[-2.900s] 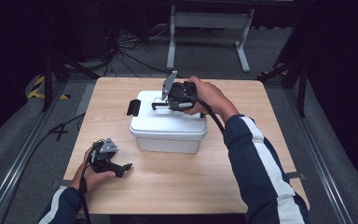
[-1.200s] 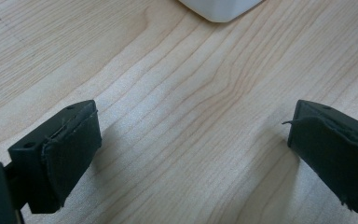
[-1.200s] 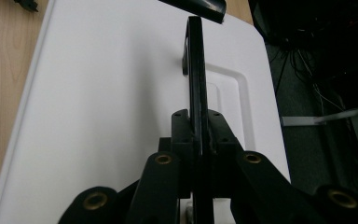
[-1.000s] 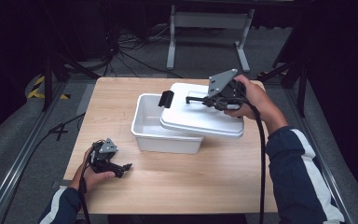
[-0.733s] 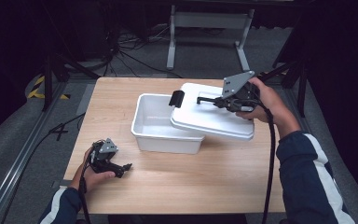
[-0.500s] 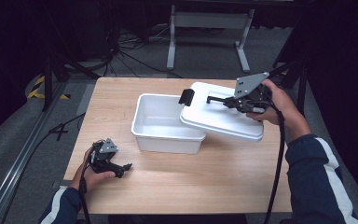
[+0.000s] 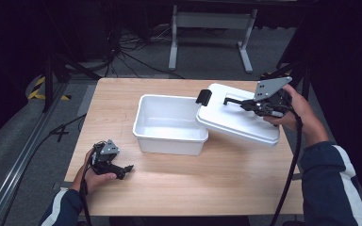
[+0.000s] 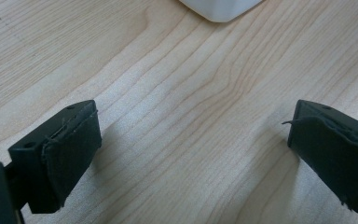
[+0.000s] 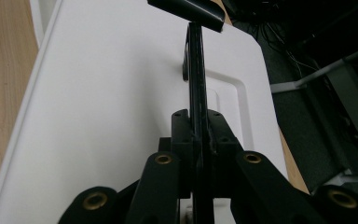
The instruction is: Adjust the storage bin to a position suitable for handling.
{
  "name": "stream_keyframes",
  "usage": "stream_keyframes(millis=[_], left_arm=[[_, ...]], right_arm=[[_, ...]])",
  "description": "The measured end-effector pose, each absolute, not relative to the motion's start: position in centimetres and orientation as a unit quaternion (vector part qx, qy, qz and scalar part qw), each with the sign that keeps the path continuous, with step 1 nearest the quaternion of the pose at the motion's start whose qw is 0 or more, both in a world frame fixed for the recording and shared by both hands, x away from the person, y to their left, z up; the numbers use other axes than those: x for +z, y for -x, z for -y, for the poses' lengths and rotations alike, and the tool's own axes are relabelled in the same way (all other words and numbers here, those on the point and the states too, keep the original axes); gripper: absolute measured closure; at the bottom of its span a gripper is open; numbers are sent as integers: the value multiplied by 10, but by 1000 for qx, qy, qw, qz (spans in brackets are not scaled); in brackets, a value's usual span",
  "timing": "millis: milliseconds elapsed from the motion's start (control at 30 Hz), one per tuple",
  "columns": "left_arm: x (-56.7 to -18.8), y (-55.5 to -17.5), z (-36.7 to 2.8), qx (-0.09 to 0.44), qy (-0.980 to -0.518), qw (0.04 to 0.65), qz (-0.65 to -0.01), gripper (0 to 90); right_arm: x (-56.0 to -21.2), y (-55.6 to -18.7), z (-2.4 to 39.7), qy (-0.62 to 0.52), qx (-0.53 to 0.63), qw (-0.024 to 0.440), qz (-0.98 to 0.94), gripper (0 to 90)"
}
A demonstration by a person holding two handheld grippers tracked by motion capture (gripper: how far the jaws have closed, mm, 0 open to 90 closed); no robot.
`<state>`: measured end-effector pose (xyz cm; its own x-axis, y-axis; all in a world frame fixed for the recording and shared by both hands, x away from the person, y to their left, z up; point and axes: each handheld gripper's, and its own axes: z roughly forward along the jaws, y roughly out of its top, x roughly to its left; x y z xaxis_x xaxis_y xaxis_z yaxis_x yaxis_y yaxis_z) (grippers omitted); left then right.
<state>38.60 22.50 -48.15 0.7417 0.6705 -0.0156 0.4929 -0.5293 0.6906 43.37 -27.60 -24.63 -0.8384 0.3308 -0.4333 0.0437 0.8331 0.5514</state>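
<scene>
Lab or studio recording space, dark surroundings, floor cables (image 7: 132,61), metal stand (image 7: 210,28), plain wooden table (image 7: 188,188)

Lid (image 7: 238,117) right of tub (image 7: 169,125), overlapping its rim.

Lid: flat white rectangular plastic lid (image 7: 238,118) with a thin black handle (image 9: 196,79) standing upright on its top and a black latch (image 7: 203,97) at one end; off the box, tilted, its latch end over the box's right rim.
Box: open white rectangular plastic box (image 7: 169,138), empty, upright at the middle of the table.
</scene>
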Motion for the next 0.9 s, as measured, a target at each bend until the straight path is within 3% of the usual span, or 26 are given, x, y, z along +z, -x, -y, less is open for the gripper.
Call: stream_keyframes(millis=[400,900], left_arm=[[-482,-386,-225,127,-865,350,-336,31],[-482,-386,-225,127,-865,350,-336,31]], right_arm=[[-262,-431,314,-142,277,266,-912,842],[-302,-439,330,-170,265,241,-918,843]])
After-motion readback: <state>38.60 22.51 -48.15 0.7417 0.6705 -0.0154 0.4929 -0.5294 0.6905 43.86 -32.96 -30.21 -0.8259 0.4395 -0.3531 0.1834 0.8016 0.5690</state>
